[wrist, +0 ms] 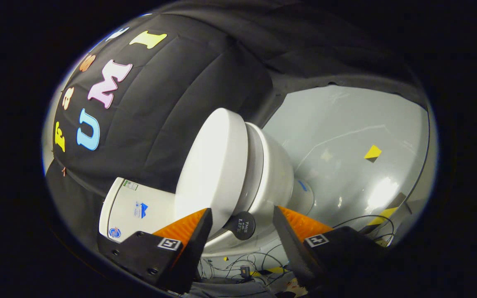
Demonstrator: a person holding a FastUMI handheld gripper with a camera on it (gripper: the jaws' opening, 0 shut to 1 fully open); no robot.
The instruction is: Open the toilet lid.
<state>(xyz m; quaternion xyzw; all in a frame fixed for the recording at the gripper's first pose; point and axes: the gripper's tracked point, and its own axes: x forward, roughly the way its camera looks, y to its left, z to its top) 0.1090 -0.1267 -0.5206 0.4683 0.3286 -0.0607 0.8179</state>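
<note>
The view is tilted, so the white toilet leans sideways. Its lid (211, 165) lies flat against the seat and bowl (278, 178). The tank (139, 207) with small stickers sits behind my left finger. A round black tab (240, 225) sticks out from the lid's rim. My gripper (242, 210) is open, one finger on each side of that tab, with the lid's edge just ahead of the fingertips. Neither finger touches the tab or the lid.
The black cloth wall (160, 103) stands behind the toilet. A glossy grey floor (346, 136) with yellow tape marks (373, 152) spreads beyond the bowl. Loose cables (246, 265) lie on the floor below the fingers.
</note>
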